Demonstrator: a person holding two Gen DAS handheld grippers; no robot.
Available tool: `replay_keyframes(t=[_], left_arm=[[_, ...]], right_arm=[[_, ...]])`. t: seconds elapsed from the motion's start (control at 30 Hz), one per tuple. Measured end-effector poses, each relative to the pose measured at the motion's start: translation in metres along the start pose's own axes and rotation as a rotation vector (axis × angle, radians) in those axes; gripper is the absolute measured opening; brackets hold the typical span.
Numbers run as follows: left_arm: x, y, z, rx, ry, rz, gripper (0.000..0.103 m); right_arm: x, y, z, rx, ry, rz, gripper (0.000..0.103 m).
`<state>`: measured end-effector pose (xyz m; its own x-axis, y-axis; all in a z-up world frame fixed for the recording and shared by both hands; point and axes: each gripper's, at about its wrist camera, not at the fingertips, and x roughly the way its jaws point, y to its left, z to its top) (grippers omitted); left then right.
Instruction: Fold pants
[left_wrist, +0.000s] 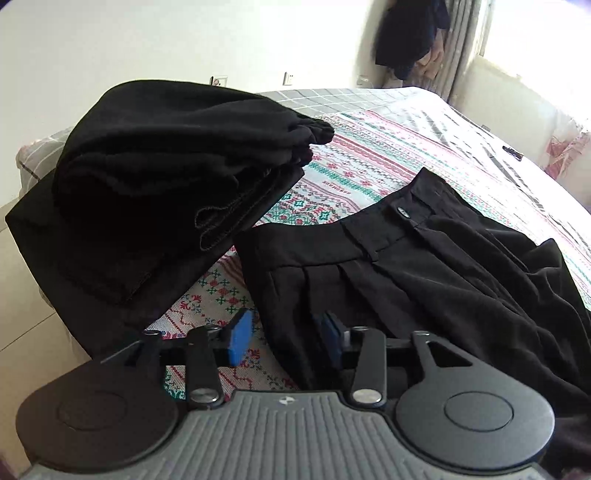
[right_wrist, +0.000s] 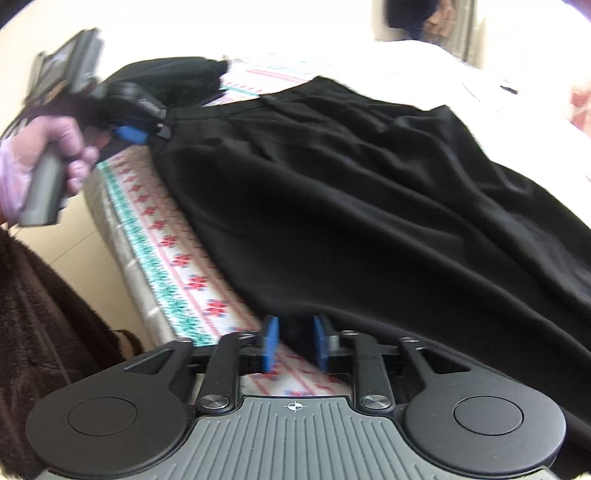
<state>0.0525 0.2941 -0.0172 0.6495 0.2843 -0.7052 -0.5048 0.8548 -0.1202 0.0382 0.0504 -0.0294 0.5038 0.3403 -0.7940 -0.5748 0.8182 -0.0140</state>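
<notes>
Pants: black pleated cloth pants (left_wrist: 424, 266) lay lengthwise on the patterned bed (left_wrist: 369, 147), waistband by left tongs (left_wrist: 286, 338).
Right tongs (right_wrist: 294, 343): at the near edge farther down.
Grip: both released, empty.

Both wrist views angle down, close; share pants (left_wrist: 424, 266).

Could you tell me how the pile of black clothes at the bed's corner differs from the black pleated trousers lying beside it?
The pile of black clothes is folded and stacked in layers; the black pleated trousers lie spread out in loose wrinkles. The pile looks matte and fuzzy, with a gathered edge; the trousers look smooth, with a buttoned waistband and pleats. The pile overhangs the bed's corner; the trousers lie further in. Both are black and rest on the patterned bedspread.
</notes>
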Motion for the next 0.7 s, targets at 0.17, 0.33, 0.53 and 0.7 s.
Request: replay_keyframes(t=[0.17, 0.33, 0.53, 0.7], left_arm=[[-0.025, -0.015, -0.01, 0.066, -0.006, -0.095, 0.084], [-0.039, -0.054, -0.025, 0.193, -0.004, -0.204, 0.094], [-0.06, -0.119, -0.046, 0.334, 0.035, -0.368, 0.1], [-0.085, -0.178, -0.071, 0.47, 0.019, -0.504, 0.103]], right_arm=[[-0.014, -0.027, -0.007, 0.077, -0.018, -0.066, 0.053], [-0.032, -0.05, -0.022, 0.136, -0.028, -0.13, 0.066], [-0.055, -0.081, -0.04, 0.206, -0.003, -0.22, 0.071], [-0.091, -0.113, -0.056, 0.289, -0.023, -0.291, 0.084]])
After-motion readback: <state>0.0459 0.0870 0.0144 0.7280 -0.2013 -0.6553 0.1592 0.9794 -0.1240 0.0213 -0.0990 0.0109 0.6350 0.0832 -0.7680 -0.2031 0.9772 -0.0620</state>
